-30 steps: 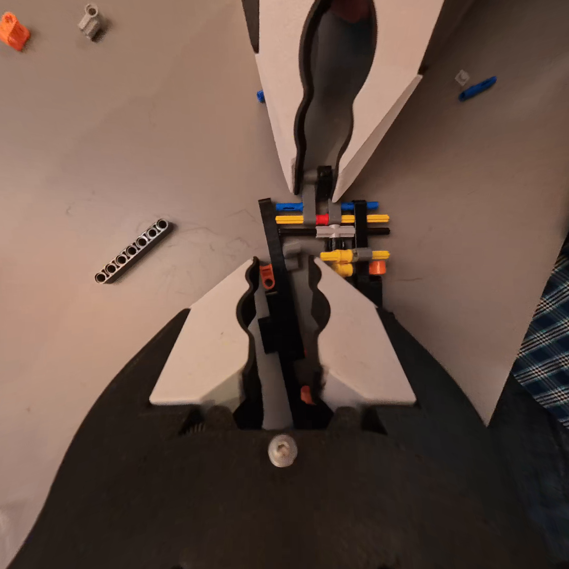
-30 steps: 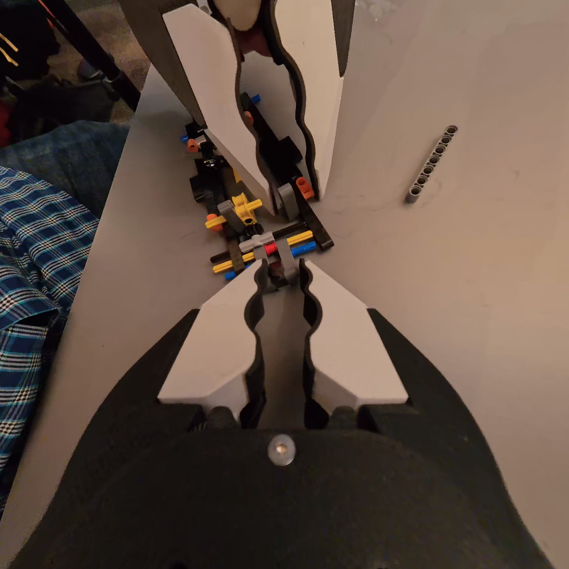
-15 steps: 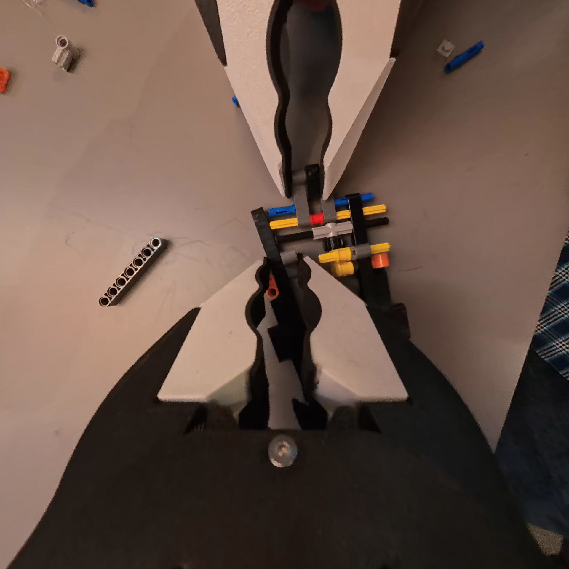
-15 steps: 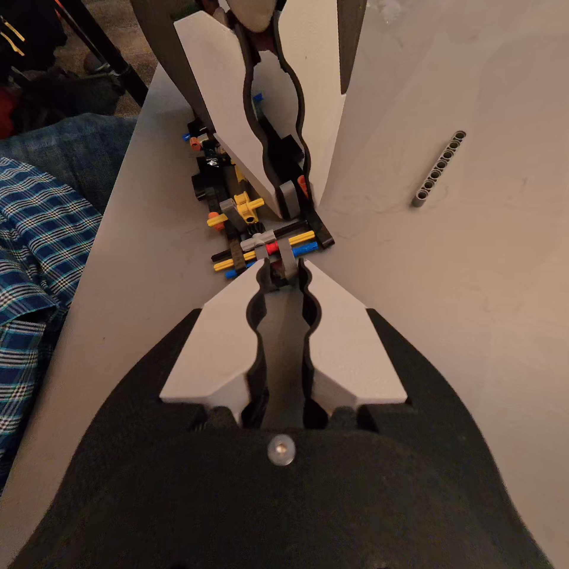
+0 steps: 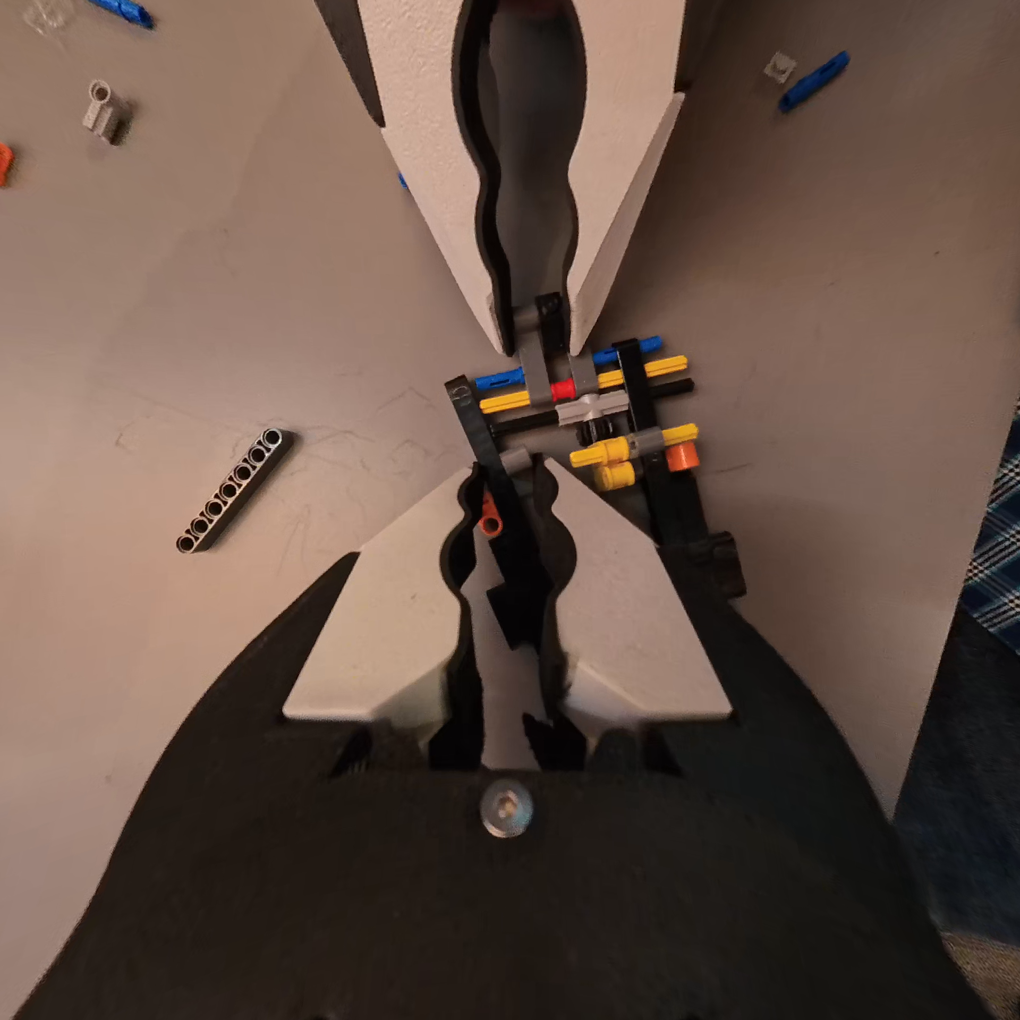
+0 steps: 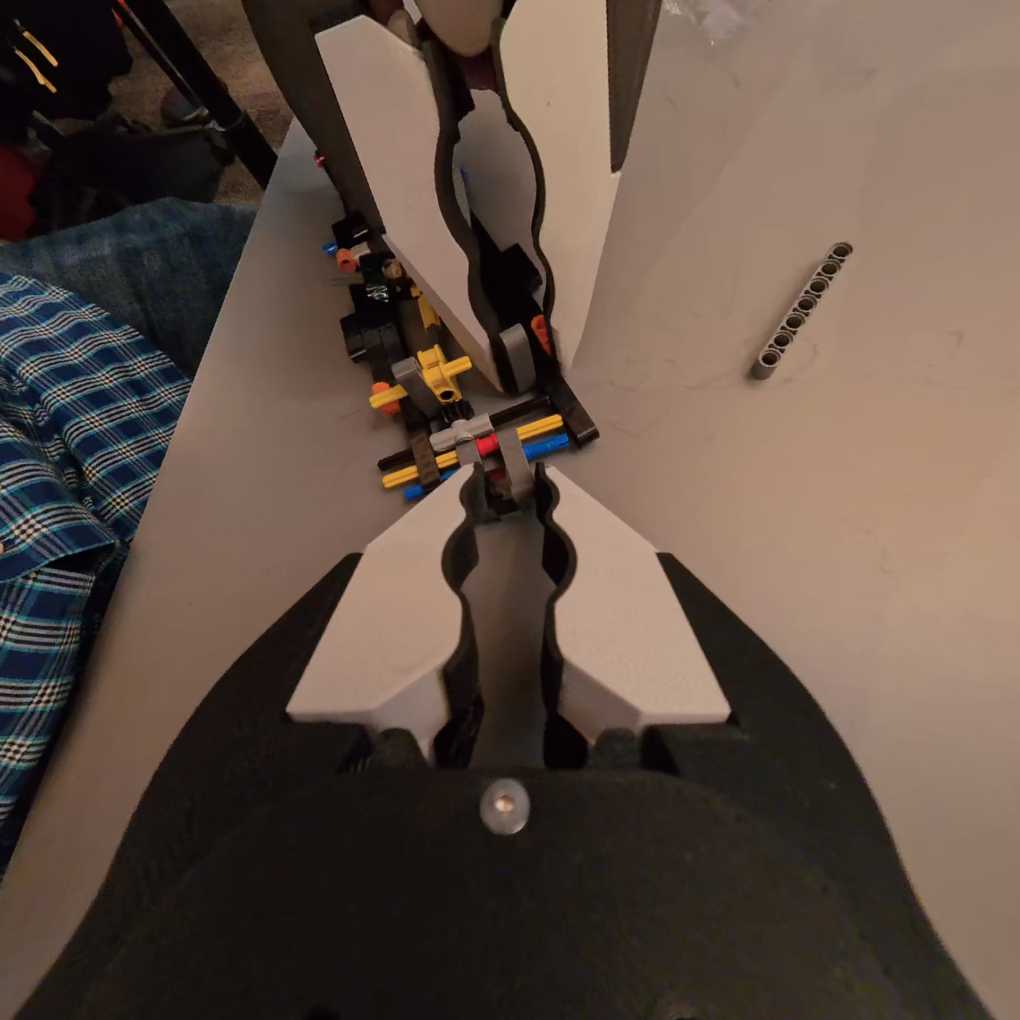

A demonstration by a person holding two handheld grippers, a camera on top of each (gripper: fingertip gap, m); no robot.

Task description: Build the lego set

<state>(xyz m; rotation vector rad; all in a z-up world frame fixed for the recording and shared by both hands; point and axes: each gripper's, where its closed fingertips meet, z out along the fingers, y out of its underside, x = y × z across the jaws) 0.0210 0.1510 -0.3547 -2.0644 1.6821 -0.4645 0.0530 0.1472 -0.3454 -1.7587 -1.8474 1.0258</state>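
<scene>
A partly built lego assembly (image 5: 585, 408) of black beams, yellow, blue and black axles and grey connectors lies on the pale table (image 5: 276, 276). My left gripper (image 5: 513, 469) is shut on its long black beam (image 5: 480, 436), next to an orange connector (image 5: 490, 521). My right gripper (image 5: 541, 348) comes from the opposite side. It is shut on the grey forked piece (image 5: 532, 364) at the assembly's far end. In the right wrist view, the right gripper (image 6: 505, 474) holds that grey piece (image 6: 516, 463), with the assembly (image 6: 441, 386) beyond and the left gripper (image 6: 524, 370) facing it.
A loose grey beam with holes (image 5: 234, 491) lies left of the assembly, also seen in the right wrist view (image 6: 803, 312). A grey connector (image 5: 105, 113), a blue pin (image 5: 814, 80) and a small grey piece (image 5: 781, 67) lie farther off. Plaid cloth (image 6: 55, 414) is beyond the table edge.
My left gripper's jaws have narrowed onto the black beam and it has moved forward slightly along it. The right gripper has kept its hold on the grey piece.
</scene>
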